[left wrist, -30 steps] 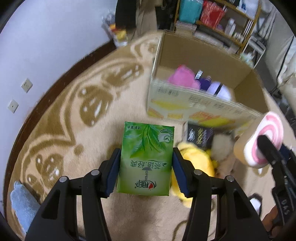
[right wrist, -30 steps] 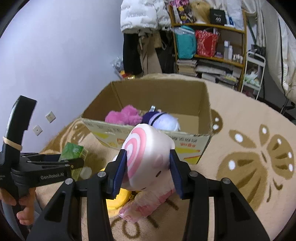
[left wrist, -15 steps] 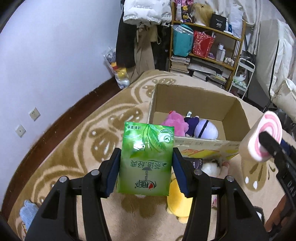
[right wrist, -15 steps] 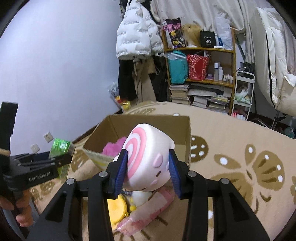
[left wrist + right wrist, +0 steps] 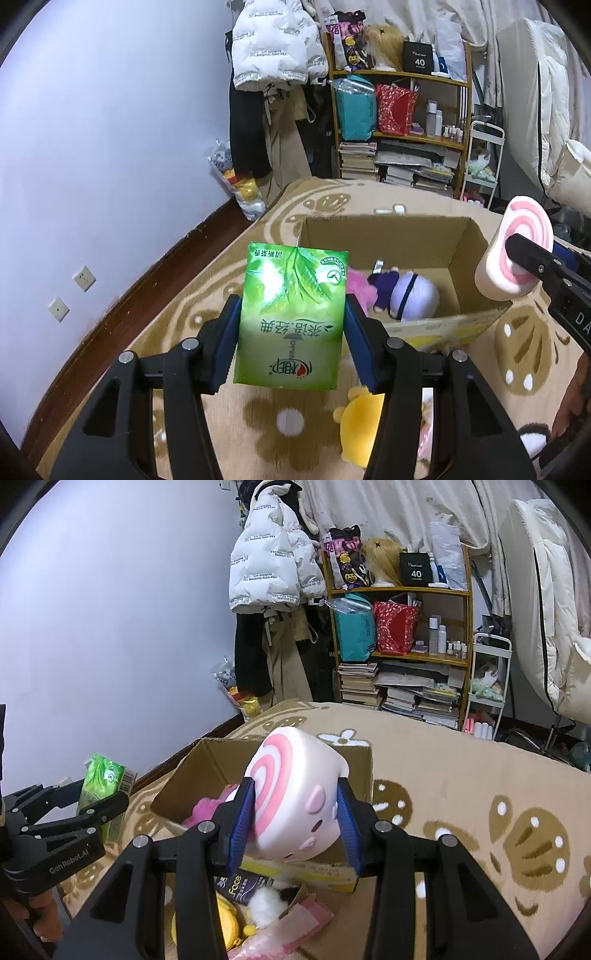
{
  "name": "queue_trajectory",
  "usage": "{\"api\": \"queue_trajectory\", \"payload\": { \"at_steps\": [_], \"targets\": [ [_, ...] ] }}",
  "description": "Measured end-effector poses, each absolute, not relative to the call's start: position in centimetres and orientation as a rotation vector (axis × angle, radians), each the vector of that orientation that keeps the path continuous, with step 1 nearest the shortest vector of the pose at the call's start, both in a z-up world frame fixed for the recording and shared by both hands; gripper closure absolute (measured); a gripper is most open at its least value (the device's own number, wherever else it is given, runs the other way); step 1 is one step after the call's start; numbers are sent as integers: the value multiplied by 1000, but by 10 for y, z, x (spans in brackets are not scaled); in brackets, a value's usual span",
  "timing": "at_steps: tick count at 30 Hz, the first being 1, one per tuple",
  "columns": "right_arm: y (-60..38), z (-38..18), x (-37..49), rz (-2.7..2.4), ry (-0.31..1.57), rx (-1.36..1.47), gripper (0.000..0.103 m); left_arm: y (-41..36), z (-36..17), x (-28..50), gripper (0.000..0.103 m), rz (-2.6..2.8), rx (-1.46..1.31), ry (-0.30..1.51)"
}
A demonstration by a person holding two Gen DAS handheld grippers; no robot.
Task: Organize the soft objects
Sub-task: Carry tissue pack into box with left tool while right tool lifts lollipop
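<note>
My left gripper [image 5: 291, 332] is shut on a green tissue pack [image 5: 291, 314] and holds it in the air, left of and near the cardboard box [image 5: 465, 236]. My right gripper [image 5: 293, 819] is shut on a pink-and-white swirl plush [image 5: 295, 794], held above the box's near wall [image 5: 325, 871]. The plush also shows in the left wrist view [image 5: 517, 251], and the tissue pack in the right wrist view [image 5: 101, 790]. Inside the box lie a pink plush [image 5: 360, 291] and a purple plush [image 5: 410, 291].
On the rug before the box lie a yellow plush [image 5: 360, 432], a dark "Face" packet [image 5: 243, 886], a white fluffy ball [image 5: 264, 904] and a pink packet [image 5: 291, 930]. A cluttered shelf [image 5: 399, 635], hanging coats [image 5: 273, 576] and a white cart [image 5: 487, 686] stand at the back.
Both grippers have risen with their loads, so the views look down into the box from higher up and farther back. The holds have not changed.
</note>
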State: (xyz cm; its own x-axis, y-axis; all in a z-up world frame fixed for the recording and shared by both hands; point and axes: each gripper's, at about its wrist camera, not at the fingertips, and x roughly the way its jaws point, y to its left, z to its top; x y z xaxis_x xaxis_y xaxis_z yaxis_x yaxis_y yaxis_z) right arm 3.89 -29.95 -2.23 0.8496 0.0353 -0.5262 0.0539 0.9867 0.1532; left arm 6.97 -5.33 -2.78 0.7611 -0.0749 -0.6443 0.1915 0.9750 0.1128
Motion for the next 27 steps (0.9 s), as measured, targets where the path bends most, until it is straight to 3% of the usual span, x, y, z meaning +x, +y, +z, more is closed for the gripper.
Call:
{"api": "queue_trajectory", "payload": {
  "at_steps": [10,27],
  "targets": [
    [-332,-27,63,3,549,283,57,-73,-13,100,50,-166,235,645],
    [-331,-59,92,26,628,216,57,-103,-35,140,50,-221,244,682]
  ]
}}
